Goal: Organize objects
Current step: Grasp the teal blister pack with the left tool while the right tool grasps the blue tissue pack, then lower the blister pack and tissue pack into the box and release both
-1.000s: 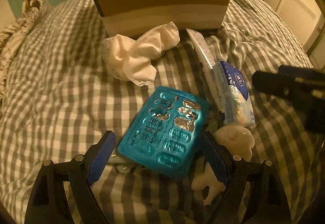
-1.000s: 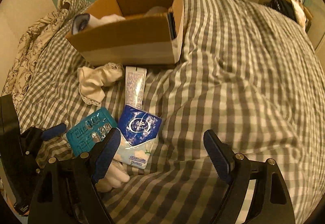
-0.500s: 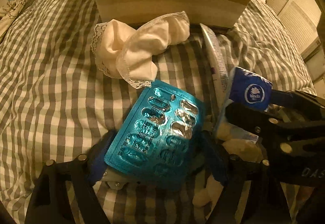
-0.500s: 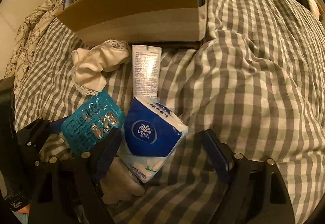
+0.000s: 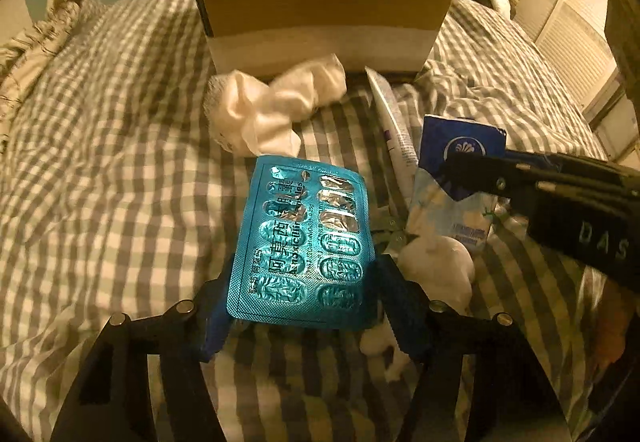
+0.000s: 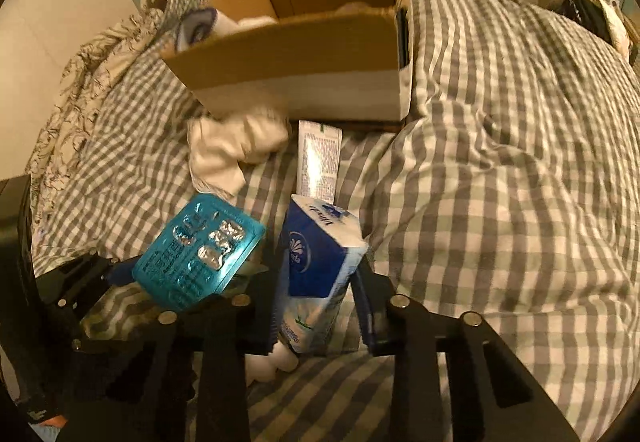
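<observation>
Box (image 6: pixel 304 53) interior and fingers (image 6: pixel 366 314) pinching tissue pack (image 6: pixel 316 262): right view only

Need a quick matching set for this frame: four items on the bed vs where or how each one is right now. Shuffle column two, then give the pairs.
Column 1
1. blister pack
2. tissue pack
3. white cloth
4. tube

Column 2
A. lying on the bedspread, one end at the cardboard box
B. gripped in the left gripper
C. crumpled against the box's front wall
D. gripped in the right gripper

Pairs: 1-B, 2-D, 3-C, 4-A
</observation>
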